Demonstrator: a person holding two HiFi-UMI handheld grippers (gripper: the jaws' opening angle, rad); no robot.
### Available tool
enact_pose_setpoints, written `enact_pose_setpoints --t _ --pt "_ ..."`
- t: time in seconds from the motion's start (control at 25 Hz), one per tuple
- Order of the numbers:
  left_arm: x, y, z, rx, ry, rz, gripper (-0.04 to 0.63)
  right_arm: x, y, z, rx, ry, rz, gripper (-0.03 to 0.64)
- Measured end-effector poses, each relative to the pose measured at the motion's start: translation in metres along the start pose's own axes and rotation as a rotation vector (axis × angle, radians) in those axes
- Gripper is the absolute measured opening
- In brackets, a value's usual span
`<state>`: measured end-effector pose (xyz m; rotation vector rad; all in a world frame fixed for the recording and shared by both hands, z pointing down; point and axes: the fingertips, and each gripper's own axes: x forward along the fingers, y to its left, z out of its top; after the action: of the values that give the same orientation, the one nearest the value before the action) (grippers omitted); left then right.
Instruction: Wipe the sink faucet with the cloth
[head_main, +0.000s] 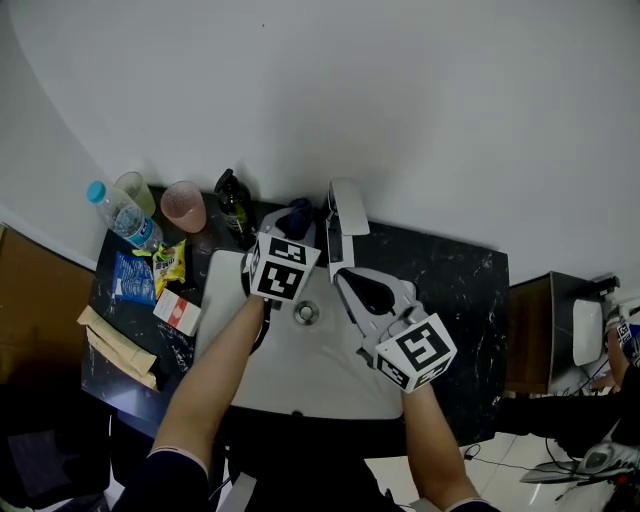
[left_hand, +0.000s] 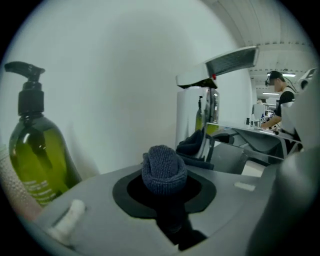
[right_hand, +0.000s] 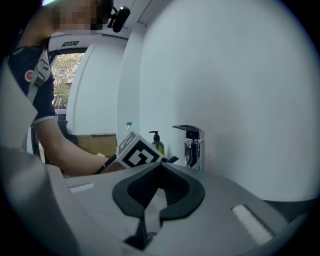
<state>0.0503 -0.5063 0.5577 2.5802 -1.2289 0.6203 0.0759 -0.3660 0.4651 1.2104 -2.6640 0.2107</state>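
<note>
Cloth (left_hand: 164, 170) bunched tight in left gripper (left_hand: 166, 196) just beside faucet (left_hand: 188, 115), right gripper (right_hand: 159, 192) closed on nothing, wiping itself seemingly yet to start.

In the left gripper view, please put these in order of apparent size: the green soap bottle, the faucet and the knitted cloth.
1 and 2, not ranked: green soap bottle and faucet. They look about alike in this picture, and their differing nearness to the camera makes it unsure.
3. blue knitted cloth: clearly the smallest, although it is closest to the camera.
</note>
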Motion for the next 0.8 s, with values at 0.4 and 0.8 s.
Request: enact_pose_setpoints --t 0.4,0.8 --pt "-0.015 0.002 0.048 -0.164 -0.145 -0.115 0.080 0.002 0.005 0.001 0.015 -0.032 0.034 0.006" --pt "-0.055 -0.007 0.124 -0.068 -0.236 -0.210 0.080 0.027 0.023 0.001 0.011 -0.019 0.095 0.006"
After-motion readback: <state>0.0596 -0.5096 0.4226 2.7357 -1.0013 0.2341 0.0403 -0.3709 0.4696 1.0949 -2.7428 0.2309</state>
